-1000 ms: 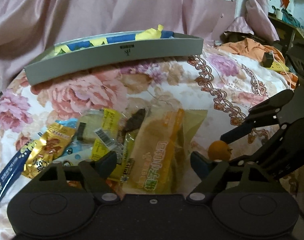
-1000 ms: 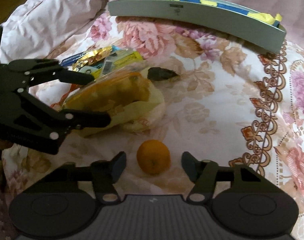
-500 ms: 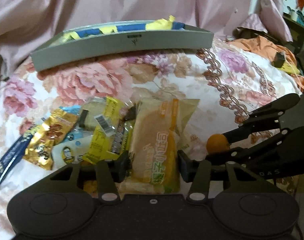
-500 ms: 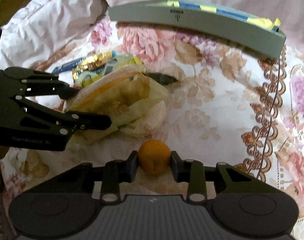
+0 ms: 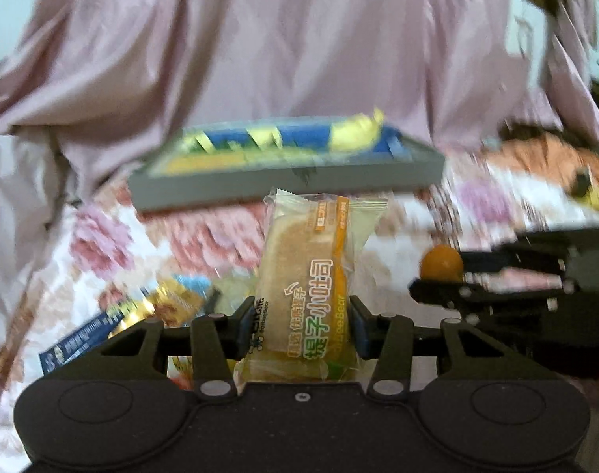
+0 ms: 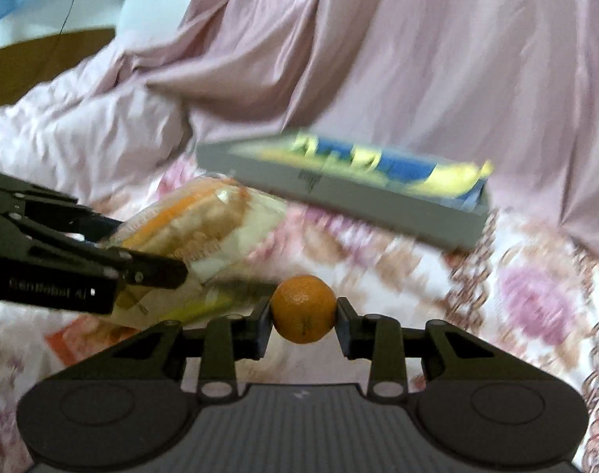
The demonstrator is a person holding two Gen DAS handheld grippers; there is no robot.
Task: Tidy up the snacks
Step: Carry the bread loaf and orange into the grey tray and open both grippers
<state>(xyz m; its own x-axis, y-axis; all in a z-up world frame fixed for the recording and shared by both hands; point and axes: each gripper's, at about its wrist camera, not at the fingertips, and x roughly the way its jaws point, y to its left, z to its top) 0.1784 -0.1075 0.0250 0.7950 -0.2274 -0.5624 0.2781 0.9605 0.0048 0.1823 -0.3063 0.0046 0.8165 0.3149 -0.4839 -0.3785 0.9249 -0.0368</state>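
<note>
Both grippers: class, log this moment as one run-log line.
left gripper: shut on bread packet | right gripper: shut on orange | both lifted | grey tray: ahead on floral cloth

Orange fruit (image 6: pixel 303 309), yellow-orange bread packet (image 5: pixel 311 287), grey tray (image 6: pixel 338 193), pink floral bedspread (image 6: pixel 536 295).

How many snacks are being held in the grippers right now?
2. The bread packet is clamped in the left gripper, and the orange is clamped in the right gripper. Other snacks lie blurred on the floral cloth.
</note>
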